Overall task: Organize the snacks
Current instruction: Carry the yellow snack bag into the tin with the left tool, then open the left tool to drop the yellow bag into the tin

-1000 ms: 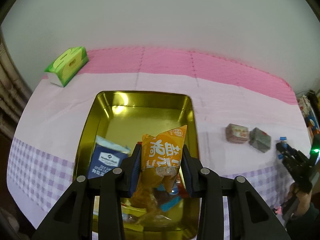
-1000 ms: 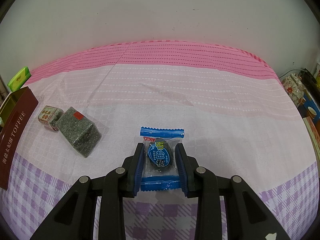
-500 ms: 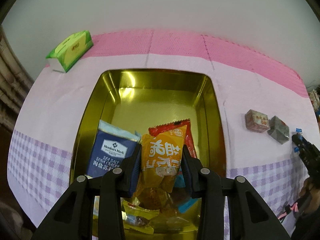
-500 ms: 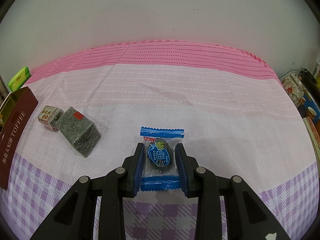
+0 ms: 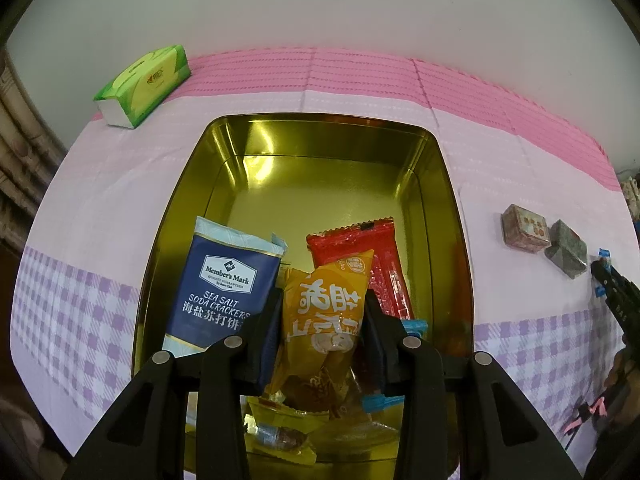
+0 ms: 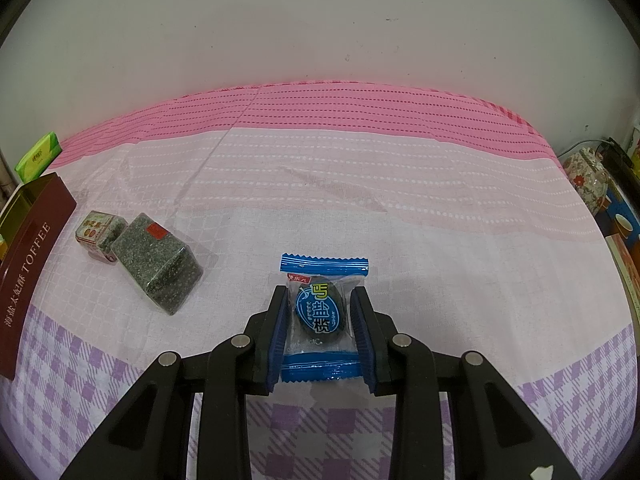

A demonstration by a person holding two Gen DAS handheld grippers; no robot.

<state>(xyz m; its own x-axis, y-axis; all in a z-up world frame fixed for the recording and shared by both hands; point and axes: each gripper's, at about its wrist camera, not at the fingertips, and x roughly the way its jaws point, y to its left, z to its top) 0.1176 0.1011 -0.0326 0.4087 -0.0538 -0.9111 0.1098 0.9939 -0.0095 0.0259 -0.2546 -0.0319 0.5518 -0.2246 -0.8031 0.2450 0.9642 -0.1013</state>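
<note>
My left gripper (image 5: 322, 320) is shut on an orange snack packet (image 5: 328, 280) and holds it upright just above the near end of a gold tin (image 5: 320, 136). Inside the tin lie a navy soda-cracker pack (image 5: 224, 284), a red packet (image 5: 372, 240) and several small wrapped candies (image 5: 280, 436). My right gripper (image 6: 320, 308) is shut on a blue-wrapped candy (image 6: 324, 263) that rests on the pink and purple tablecloth (image 6: 360, 184). In the left wrist view the right gripper (image 5: 612, 284) shows at the far right edge.
A dark speckled block (image 6: 158, 256) and a small patterned box (image 6: 96, 234) lie side by side between the tin's brown TOFFEE side (image 6: 28, 276) and my right gripper. A green tissue pack (image 5: 144, 84) sits at the back left. Clutter (image 6: 592, 176) stands off the table's right edge.
My left gripper has sunk toward the tin with the orange packet, and the tin now fills more of its view. The right gripper and its candy have stayed put.
</note>
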